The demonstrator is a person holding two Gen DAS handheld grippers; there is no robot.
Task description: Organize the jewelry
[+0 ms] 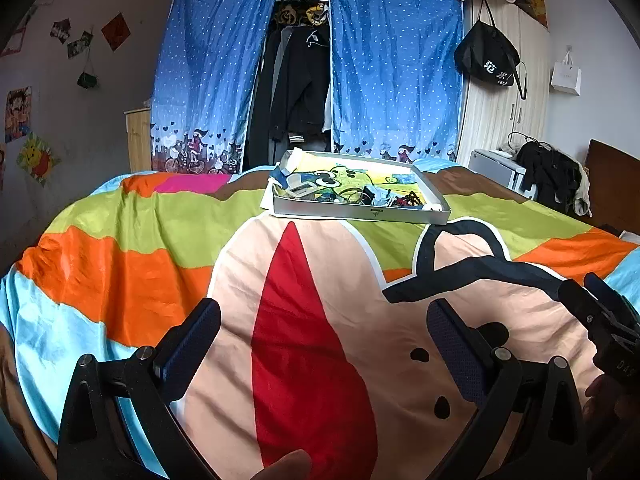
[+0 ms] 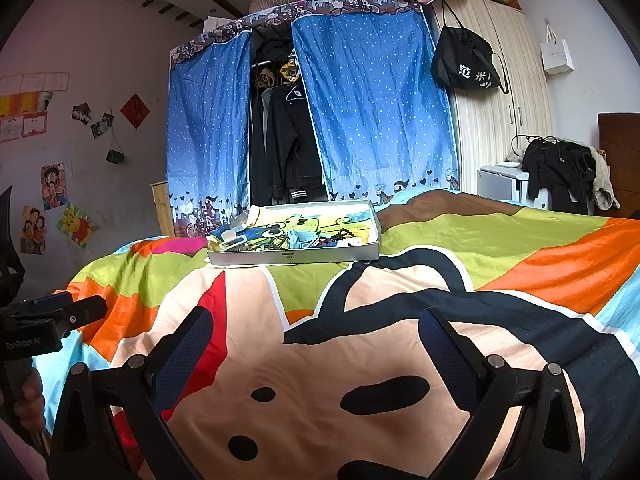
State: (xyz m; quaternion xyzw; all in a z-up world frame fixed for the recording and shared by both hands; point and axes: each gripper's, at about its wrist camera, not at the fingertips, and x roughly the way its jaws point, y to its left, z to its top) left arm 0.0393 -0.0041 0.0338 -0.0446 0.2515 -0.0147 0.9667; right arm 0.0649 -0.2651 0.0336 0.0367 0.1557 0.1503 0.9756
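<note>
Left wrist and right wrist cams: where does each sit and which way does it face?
Left wrist: on the left gripper, low over the bedspread, facing the tray and blue curtain; a fingertip shows at the bottom edge, the right gripper at the right edge.
Right wrist: on the right gripper, same heading; the left gripper and a hand show at the left edge.
Shared: tray, curtain, bedspread, black bag.

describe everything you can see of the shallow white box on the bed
The shallow white rectangular box looks like cardboard, open-topped, with low walls and a small label on its near wall. It lies flat on the colourful cartoon-print bedspread, far from both grippers. Inside are a green cartoon picture, a dark bead string and small jumbled items, too small to identify.
</note>
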